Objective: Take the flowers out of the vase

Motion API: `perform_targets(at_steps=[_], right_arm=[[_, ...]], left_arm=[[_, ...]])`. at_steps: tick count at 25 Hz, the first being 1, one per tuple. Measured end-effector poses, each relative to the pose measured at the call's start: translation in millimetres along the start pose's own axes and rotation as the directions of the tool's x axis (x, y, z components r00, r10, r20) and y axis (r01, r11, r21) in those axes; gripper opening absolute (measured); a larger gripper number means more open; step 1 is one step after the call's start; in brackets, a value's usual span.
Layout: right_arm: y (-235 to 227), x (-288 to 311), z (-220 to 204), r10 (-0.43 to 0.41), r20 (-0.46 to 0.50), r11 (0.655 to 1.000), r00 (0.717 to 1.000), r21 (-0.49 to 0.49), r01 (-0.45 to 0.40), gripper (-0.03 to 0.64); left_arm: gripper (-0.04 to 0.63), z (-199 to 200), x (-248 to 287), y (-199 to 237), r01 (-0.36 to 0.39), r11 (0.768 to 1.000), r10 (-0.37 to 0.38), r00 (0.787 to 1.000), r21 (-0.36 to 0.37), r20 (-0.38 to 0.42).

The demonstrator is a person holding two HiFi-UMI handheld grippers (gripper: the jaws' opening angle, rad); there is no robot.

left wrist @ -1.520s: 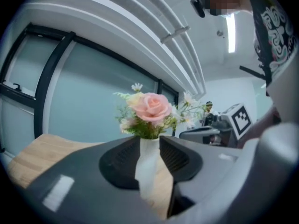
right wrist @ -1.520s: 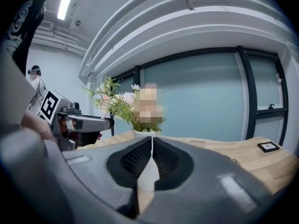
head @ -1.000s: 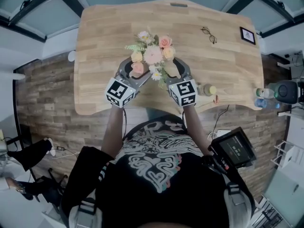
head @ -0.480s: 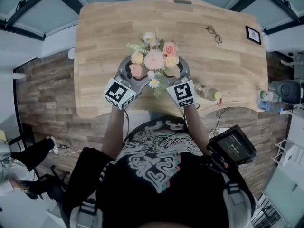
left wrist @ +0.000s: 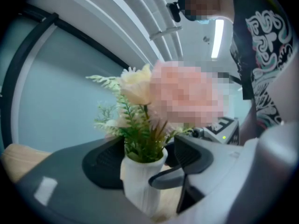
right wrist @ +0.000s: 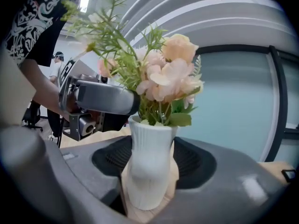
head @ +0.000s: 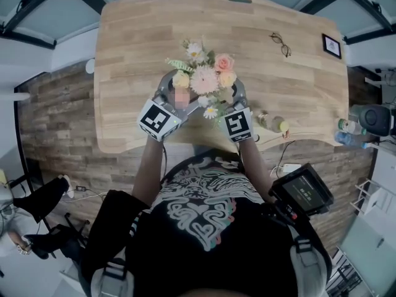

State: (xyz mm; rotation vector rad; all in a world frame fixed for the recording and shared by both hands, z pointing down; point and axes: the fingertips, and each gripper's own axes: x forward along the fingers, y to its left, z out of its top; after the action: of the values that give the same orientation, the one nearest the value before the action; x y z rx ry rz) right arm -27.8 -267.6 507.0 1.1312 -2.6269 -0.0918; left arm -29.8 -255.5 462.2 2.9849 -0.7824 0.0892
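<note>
The left gripper stands wide and the right gripper is closing, each pair of fingers flanking the white vase (probably to steady it), its flowers rising above the fingertips.

One counter. On it are one vase, one bunch of flowers, one pair of glasses, one small frame and one bottle. Two more bottles show past its right end. There are two grippers: the left gripper and the right gripper, whose jaws are closing with the vase between them. One screen.
</note>
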Motion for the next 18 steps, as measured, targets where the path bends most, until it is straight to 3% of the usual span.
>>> perform_targets(at_steps=[4,6,10,14,18], right_arm=[[1.3,0.9,-0.8,0.003,0.001,1.0,1.0,-0.005,-0.003,0.275],[0.0,0.5,-1.6,0.002,0.001,1.0,1.0,0.001,-0.002,0.275],[-1.5,-1.4,-2.2,-0.005,-0.003,1.0,1.0,0.007,0.005,0.275],[-1.4,0.2,-1.7,-0.011,-0.013,1.0,1.0,0.016,0.011,0.275],[-2.6,-2.0,-2.9,-0.011,-0.007,1.0,1.0,0.017,0.011,0.275]], left_arm=[[0.301,-1.3,7.3,5.2,-0.024,1.0,0.024,1.0,0.004,-0.014],[0.269,0.0,9.4,5.3,-0.044,0.999,0.044,0.999,-0.024,-0.033],[0.133,0.3,8.5,4.4,-0.051,0.999,0.051,0.998,0.011,-0.036],[0.084,-0.7,5.5,7.0,-0.049,0.997,0.05,0.998,0.052,-0.033],[0.06,0.5,5.7,7.5,-0.05,0.998,0.051,0.998,0.033,-0.031]])
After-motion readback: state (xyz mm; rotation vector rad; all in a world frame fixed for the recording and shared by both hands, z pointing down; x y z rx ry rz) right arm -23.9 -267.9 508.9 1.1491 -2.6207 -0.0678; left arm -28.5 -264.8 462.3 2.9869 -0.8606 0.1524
